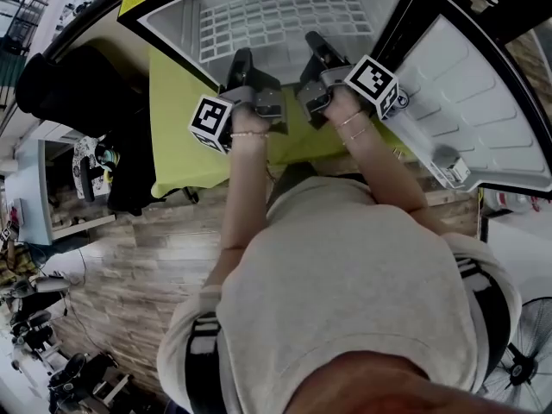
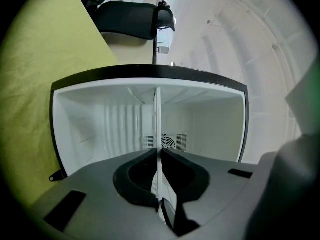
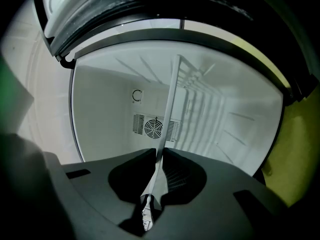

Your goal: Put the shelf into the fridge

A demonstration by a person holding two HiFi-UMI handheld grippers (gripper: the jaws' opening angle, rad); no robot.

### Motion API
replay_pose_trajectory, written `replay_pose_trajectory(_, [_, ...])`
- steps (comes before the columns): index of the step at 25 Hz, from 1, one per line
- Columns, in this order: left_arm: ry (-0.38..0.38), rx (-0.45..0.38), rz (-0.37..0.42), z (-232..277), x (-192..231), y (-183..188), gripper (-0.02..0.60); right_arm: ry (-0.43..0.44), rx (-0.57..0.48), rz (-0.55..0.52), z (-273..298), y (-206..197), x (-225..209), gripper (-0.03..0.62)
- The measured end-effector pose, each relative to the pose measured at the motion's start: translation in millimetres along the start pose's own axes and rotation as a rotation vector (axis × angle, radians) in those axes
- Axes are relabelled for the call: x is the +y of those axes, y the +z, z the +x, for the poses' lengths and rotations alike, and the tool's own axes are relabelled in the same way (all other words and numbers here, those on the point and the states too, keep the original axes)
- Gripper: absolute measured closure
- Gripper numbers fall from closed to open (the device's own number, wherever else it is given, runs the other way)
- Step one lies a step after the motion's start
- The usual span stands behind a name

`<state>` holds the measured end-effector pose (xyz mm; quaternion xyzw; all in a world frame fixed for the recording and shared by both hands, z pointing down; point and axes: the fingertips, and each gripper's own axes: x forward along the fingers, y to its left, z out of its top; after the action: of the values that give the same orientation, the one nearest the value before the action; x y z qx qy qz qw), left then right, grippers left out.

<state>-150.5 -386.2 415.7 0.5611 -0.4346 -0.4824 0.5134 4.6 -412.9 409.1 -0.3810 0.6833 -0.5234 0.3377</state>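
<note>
Shelf is partway inside the open fridge. We hold its near edge with the left gripper and right gripper, both jaws clamped on the rim, side by side. Two spaced grips likely keep it level for sliding onto the wall ribs.

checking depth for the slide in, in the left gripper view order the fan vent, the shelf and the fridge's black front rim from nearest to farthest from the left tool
1. shelf: edge-on, clamped in the left tool, centre.
2. black front rim: frames the opening ahead.
3. fan vent: on the back wall, right of the shelf.
</note>
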Motion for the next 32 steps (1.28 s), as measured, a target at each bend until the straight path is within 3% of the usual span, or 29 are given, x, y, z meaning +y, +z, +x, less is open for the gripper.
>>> replay_pose_trajectory(13, [-0.001, 0.008, -0.008, 29.2, 6.1, 12.7, 0.555, -0.012, 0.0, 0.002, 32.0, 6.6, -7.4, 0.553])
replay_pose_trajectory(32, [-0.003, 0.027, -0.033, 30.1, 4.5, 9.2, 0.555, -0.008, -0.021, 0.012, 34.7, 10.4, -7.7, 0.545])
